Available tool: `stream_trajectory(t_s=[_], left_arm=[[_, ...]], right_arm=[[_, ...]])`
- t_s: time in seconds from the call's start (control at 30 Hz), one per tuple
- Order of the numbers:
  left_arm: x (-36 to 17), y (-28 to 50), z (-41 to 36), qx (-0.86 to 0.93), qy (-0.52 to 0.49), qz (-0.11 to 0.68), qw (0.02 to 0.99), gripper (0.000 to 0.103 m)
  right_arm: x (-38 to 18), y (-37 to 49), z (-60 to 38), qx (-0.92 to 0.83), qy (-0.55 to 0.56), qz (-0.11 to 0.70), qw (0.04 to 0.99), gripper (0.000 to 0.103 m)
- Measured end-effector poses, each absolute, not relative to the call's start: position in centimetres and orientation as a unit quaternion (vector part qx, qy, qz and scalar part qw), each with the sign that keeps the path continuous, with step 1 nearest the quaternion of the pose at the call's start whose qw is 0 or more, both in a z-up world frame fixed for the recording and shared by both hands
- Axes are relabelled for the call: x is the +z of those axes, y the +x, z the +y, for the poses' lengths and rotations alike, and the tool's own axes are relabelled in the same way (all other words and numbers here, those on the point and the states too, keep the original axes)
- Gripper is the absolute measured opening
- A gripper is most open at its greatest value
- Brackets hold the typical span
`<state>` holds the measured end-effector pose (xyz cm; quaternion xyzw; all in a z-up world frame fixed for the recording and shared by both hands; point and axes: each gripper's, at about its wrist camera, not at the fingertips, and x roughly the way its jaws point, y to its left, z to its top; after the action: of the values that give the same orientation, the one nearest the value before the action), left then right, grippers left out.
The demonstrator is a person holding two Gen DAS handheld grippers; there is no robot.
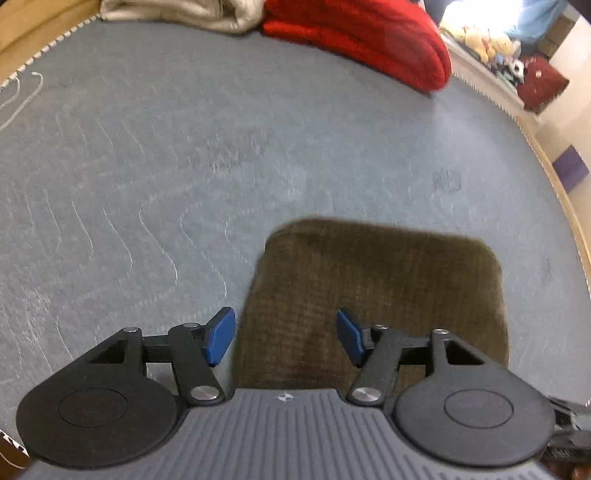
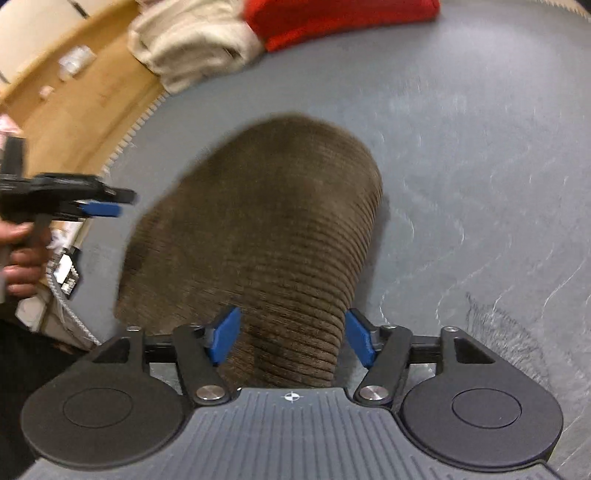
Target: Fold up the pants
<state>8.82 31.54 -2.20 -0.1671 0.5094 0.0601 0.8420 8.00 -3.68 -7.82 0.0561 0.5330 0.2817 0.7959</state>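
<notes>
The brown corduroy pants point(image 1: 388, 288) lie folded into a thick rectangle on the grey quilted blanket point(image 1: 147, 147). My left gripper point(image 1: 286, 338) hovers over the near left part of the pants, jaws open, blue pads clear of the cloth. In the right wrist view the same pants point(image 2: 266, 221) stretch away from me. My right gripper point(image 2: 291, 339) is open above their near end, the cloth lying below the gap and neither pad pressing on it. The left gripper point(image 2: 99, 208) also shows at the left edge of that view, held by a hand point(image 2: 18, 254).
A folded red garment point(image 1: 369, 37) and a folded beige one point(image 1: 184, 14) lie at the blanket's far edge. Stuffed toys point(image 1: 480, 40) sit beyond the right edge. Wooden floor point(image 2: 74, 103) with small white items borders the blanket on the left.
</notes>
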Motion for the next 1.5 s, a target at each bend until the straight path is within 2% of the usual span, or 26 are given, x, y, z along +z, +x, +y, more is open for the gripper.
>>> stream_trajectory(t_s=[0.13,0.17,0.2,0.37,0.43,0.47,0.6,0.7,0.73,0.77,0.8,0.87,0.93,1.0,1.07,1.13,1.23,1.33,1.43,1.5], left_arm=[[-2.6,9.3,31.0,0.047,-0.127,0.52,0.844,0.069],[-2.4,9.3,30.6,0.045,-0.12,0.514,0.848,0.069],[-2.1,9.3,30.4,0.042,-0.116,0.506,0.853,0.069],[-0.5,8.9,29.1,0.019,-0.096,0.467,0.879,0.068],[-0.2,8.9,28.1,-0.003,-0.105,0.456,0.884,0.066],[-0.2,8.9,27.5,-0.024,-0.111,0.454,0.884,0.063],[-0.7,9.3,23.2,-0.127,-0.065,0.461,0.876,0.025],[-1.1,9.5,20.8,-0.168,-0.032,0.465,0.869,0.021],[-1.2,9.7,20.4,-0.172,-0.029,0.467,0.867,0.021],[-1.3,10.0,20.2,-0.173,-0.03,0.469,0.865,0.021],[-1.4,10.2,20.2,-0.173,-0.031,0.471,0.865,0.021],[-1.6,10.4,20.4,-0.171,-0.026,0.475,0.863,0.021],[-2.2,10.3,20.6,-0.171,-0.021,0.484,0.858,0.021],[-2.7,10.4,20.2,-0.177,-0.01,0.492,0.852,0.021],[-2.9,10.2,19.8,-0.181,0.004,0.491,0.852,0.021],[-3.1,10.6,19.7,-0.182,0.001,0.49,0.852,0.021],[-3.1,11.1,20.1,-0.171,-0.014,0.487,0.856,0.021],[-3.0,11.0,20.3,-0.169,-0.021,0.488,0.856,0.021],[-3.2,10.5,19.5,-0.188,-0.017,0.491,0.85,0.021],[-3.4,10.3,18.6,-0.204,-0.007,0.493,0.846,0.021]], right_arm=[[-10.3,8.8,-3.1,0.244,0.076,0.58,0.774,0.067],[-10.6,8.9,-3.0,0.243,0.075,0.582,0.772,0.052],[-10.7,8.8,-2.7,0.249,0.073,0.582,0.77,0.045],[-8.3,9.4,-1.6,0.248,0.025,0.575,0.779,0.044],[-5.5,9.3,-1.4,0.251,-0.014,0.518,0.817,0.044],[-4.2,9.3,-1.4,0.253,-0.027,0.492,0.833,0.044],[-1.3,11.4,-0.5,0.285,-0.024,0.404,0.869,0.045],[-1.9,14.0,1.6,0.315,-0.02,0.395,0.863,0.043],[-2.6,15.0,2.5,0.312,-0.033,0.398,0.862,0.036],[-3.7,16.2,3.3,0.304,-0.048,0.41,0.859,0.021],[-4.7,17.2,3.7,0.282,-0.07,0.426,0.857,0.012],[-7.5,18.9,4.1,0.215,-0.122,0.445,0.861,0.002],[-10.2,20.1,4.0,0.169,-0.156,0.461,0.857,0.001],[-11.2,20.9,2.9,0.153,-0.124,0.482,0.854,0.0],[-9.8,21.3,1.8,0.144,-0.073,0.47,0.868,0.0],[-6.6,20.7,0.6,0.173,-0.009,0.417,0.892,0.002],[-3.6,18.9,0.9,0.292,0.022,0.374,0.88,0.004],[-4.0,17.1,2.6,0.378,-0.022,0.374,0.847,0.003],[-8.2,17.1,4.7,0.309,-0.133,0.412,0.847,0.0],[-9.8,17.4,4.5,0.292,-0.133,0.416,0.851,0.0]])
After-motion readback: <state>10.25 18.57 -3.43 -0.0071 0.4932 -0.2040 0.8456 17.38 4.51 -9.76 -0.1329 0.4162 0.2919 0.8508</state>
